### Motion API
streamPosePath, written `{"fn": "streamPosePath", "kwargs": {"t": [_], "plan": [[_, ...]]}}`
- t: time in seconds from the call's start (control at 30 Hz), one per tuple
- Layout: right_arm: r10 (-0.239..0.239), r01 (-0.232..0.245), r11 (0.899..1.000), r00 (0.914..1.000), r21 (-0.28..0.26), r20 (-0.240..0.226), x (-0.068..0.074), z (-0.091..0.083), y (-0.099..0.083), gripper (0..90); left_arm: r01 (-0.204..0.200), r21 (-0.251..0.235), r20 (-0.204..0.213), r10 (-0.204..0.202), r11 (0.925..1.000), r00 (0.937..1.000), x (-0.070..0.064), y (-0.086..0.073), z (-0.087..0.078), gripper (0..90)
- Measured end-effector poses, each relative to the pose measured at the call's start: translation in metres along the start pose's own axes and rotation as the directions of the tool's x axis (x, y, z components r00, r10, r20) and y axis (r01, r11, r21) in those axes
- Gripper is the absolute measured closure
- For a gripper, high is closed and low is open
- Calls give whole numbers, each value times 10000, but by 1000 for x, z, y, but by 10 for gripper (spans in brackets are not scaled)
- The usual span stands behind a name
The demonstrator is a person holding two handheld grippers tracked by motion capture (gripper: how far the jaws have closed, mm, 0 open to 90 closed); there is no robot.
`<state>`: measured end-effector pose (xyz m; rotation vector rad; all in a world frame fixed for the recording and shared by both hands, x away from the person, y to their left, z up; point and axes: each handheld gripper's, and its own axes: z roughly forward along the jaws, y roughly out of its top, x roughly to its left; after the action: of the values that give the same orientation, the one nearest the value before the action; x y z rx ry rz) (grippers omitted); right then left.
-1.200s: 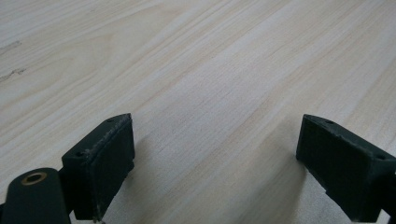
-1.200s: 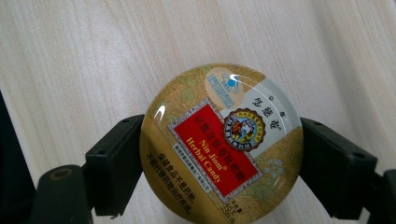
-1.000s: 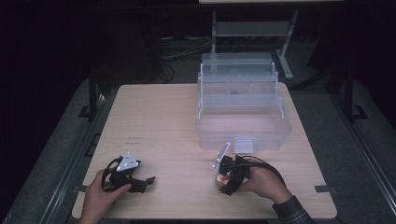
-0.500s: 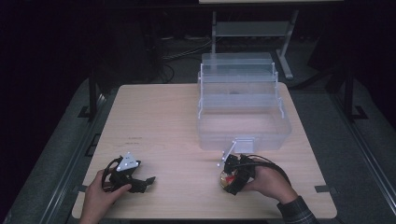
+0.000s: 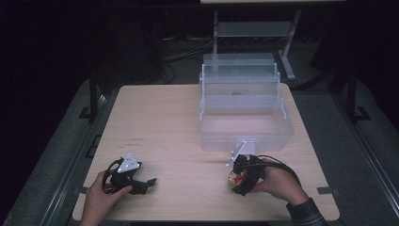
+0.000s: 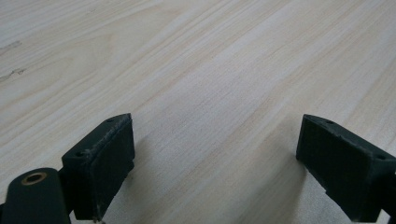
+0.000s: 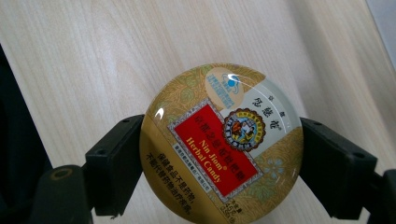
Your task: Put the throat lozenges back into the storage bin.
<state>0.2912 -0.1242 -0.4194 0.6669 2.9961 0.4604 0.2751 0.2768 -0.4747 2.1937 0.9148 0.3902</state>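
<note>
A round gold candy tin (image 7: 222, 144) with a red label sits clamped between both jaws of my right gripper (image 7: 219, 168), held just above the wooden table. In the high view the tin (image 5: 235, 180) and the right gripper (image 5: 239, 179) are near the front edge, just in front of the clear plastic box (image 5: 244, 136). My left gripper (image 5: 143, 184) rests at the front left of the table (image 5: 164, 122). Its jaws stand wide apart in the left gripper view, and the left gripper (image 6: 215, 163) has only bare wood between them.
The clear plastic box has a stepped, opened lid section (image 5: 239, 75) behind it and a latch (image 5: 245, 143) on its front wall. A metal stand (image 5: 254, 28) and cables lie on the dark floor beyond the table.
My right gripper with the tin has shifted slightly toward the front edge, away from the box. The left gripper has stayed put.
</note>
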Motion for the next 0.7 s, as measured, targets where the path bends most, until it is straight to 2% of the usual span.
{"fn": "streamPosePath", "kwargs": {"t": [0.7], "plan": [[607,-603,9981,9977,-157,296,-15,-21,-24,195,43,-39,-7,-43,10000,10000,0,0,0,106]]}}
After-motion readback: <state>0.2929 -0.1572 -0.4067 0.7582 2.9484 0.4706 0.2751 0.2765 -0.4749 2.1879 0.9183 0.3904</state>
